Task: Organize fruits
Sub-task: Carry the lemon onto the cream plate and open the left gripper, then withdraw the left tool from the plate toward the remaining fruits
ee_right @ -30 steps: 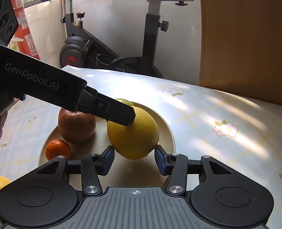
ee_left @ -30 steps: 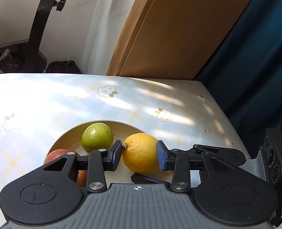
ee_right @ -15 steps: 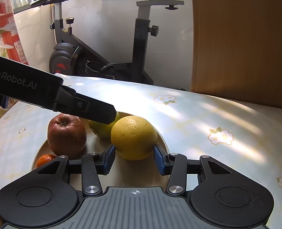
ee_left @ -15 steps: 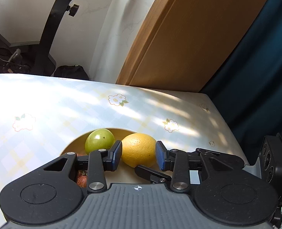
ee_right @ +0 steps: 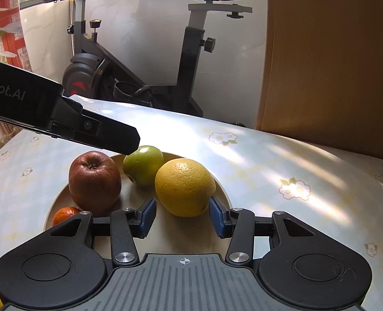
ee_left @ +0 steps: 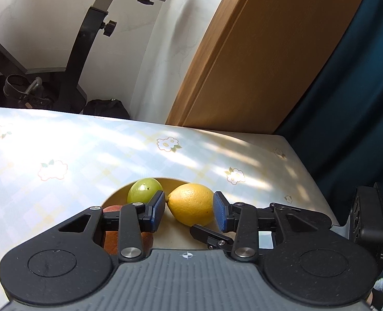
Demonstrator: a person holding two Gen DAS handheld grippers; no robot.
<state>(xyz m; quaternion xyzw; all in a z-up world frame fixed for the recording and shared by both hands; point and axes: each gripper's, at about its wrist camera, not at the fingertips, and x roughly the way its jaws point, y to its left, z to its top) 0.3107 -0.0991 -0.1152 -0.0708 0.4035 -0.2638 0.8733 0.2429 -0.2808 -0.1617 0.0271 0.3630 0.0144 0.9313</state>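
Lemon lies in bowl, beside green apple. My left gripper is opening, pads clear of it; right gripper is parted, just short of it. Since a second ago the left has lifted away.

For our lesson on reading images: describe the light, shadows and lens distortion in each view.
Left wrist view: dappled sun and soft shadows across the tablecloth; the wooden door bows from the fisheye lens. Right wrist view: bright glare washes out the tablecloth behind the plate; the lemon is sharp, shaded underneath.
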